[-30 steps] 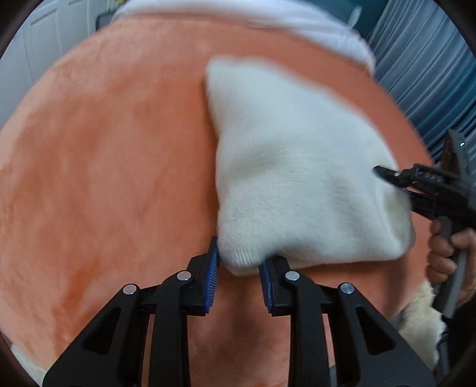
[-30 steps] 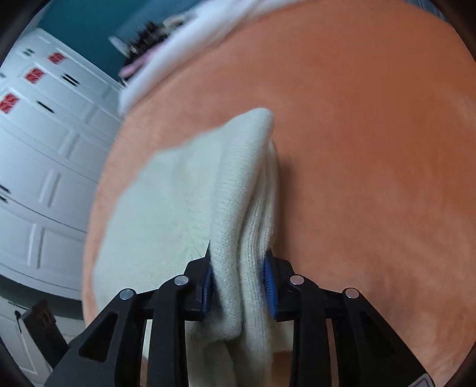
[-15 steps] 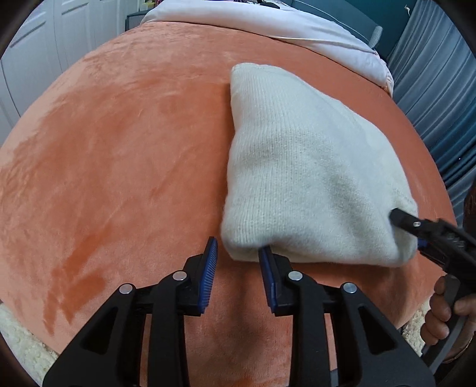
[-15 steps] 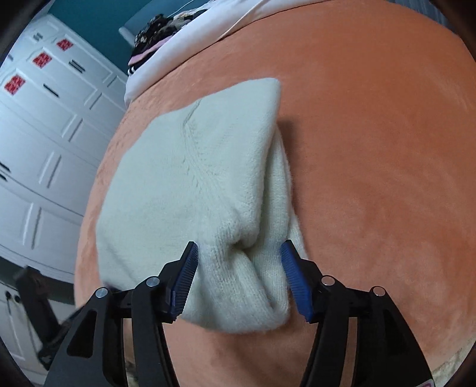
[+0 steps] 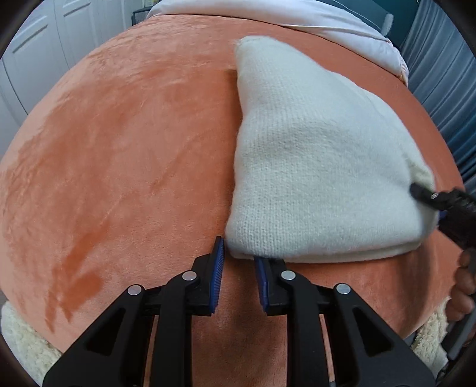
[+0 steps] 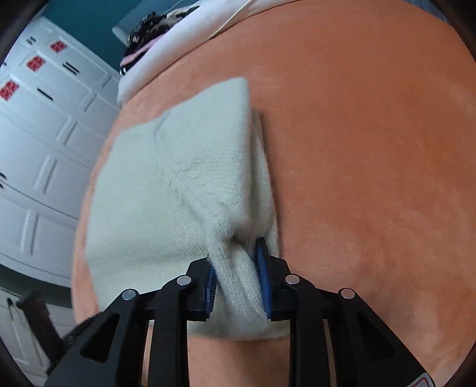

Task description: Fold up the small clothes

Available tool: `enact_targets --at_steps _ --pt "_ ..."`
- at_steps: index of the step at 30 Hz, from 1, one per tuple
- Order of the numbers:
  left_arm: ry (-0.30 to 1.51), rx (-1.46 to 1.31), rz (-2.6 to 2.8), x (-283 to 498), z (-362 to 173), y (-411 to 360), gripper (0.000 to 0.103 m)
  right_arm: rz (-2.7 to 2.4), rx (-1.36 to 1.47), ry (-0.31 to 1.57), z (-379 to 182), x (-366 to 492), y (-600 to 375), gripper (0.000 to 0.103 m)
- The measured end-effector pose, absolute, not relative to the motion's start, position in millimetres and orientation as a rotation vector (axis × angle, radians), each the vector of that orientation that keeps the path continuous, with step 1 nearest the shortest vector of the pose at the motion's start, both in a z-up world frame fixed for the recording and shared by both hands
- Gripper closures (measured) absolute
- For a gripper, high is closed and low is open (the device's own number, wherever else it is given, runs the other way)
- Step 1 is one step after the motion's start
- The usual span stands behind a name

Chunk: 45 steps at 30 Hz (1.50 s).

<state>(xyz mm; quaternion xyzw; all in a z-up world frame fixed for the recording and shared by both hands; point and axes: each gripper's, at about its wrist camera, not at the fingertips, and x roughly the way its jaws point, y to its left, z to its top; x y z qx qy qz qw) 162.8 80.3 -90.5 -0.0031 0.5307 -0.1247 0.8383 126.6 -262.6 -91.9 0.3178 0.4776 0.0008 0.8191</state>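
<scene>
**Folded knit on orange cover: right gripper pinching, left gripper at the hem corner**

Left gripper [image 5: 238,268]: black two-finger tool with blue ribbed pads. Its jaws are closing. The pads stand a narrow gap apart at the near left corner of the cream knitted garment [image 5: 312,166]. The left pad sits just outside the corner; the right pad's tip lies just under the near hem. Only the orange cover shows in the gap; no cloth is pressed between the pads.

Right gripper [image 6: 236,277]: same build. Its jaws are closing, and a bunched ridge of the cream knit is between the blue pads, which press on it from both sides. In the left wrist view this gripper [image 5: 428,198] enters from the right edge, its tip on the garment's near right corner, with part of a person's hand [image 5: 464,285] below it.

The garment lies folded into a thick wedge on the orange plush bed cover [image 5: 119,166], right of its middle, running from near the front edge toward the far edge. Layered edges show along its near side and its right side.

A cream fleecy fabric [image 5: 20,336] shows below the cover's front edge. At the far edge lies white bedding [image 5: 267,15]. Beyond it are white panelled doors [image 6: 44,148] and a teal wall [image 6: 89,15].
</scene>
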Motion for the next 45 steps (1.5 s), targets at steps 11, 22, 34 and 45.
enact_targets --at_steps 11,22,34,45 --pt "1.143 -0.012 -0.226 160 -92 83 0.078 -0.058 0.519 1.059 -92 119 -244 0.079" --pt "1.144 0.021 -0.220 156 -92 84 0.077 -0.096 0.433 1.073 -84 116 -232 0.082" --pt "0.918 -0.162 -0.350 186 6 76 0.062 -0.062 0.459 0.876 -16 120 -238 0.103" --pt "1.033 -0.069 -0.234 230 -66 75 0.040 -0.016 0.453 1.047 -91 151 -229 0.103"
